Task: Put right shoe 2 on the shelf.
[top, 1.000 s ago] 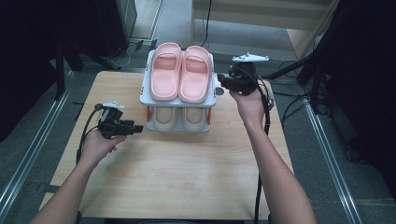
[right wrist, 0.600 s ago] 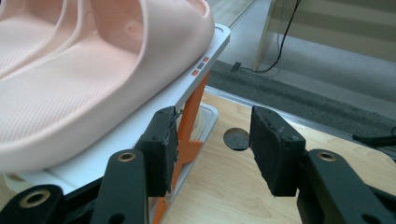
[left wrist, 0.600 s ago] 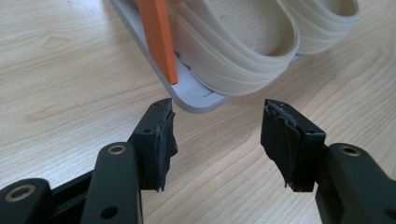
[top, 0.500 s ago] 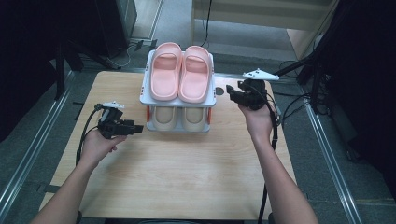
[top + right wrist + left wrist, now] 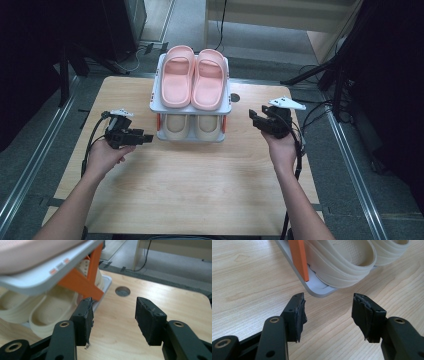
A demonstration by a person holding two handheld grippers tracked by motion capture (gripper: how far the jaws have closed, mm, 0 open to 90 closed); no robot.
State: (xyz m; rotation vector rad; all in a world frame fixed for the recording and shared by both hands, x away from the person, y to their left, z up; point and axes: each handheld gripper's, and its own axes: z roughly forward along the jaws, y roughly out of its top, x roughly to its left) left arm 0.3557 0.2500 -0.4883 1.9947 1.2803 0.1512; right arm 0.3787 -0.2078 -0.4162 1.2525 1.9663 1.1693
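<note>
A two-tier shoe rack (image 5: 156,107) with a grey top shelf and orange struts (image 5: 82,285) stands at the table's far middle. A pair of pink slippers (image 5: 193,77) lies on the top shelf; a cream pair (image 5: 190,127) sits below. My left gripper (image 5: 146,138) hovers open just left of the rack's lower tray corner (image 5: 319,293), nothing between its jaws. My right gripper (image 5: 252,119) is open to the right of the rack, jaws pointing toward it and empty. Its jaws have just been opening.
The wooden table (image 5: 200,190) has a round cable hole (image 5: 235,97) behind the rack's right side. Metal rails run along both table sides. Cables trail from both grippers. A broad stretch of bare wood lies in front of the rack.
My right hand has moved away from the top shelf, going right and down to the table's right side. The left hand has stayed where it was.
</note>
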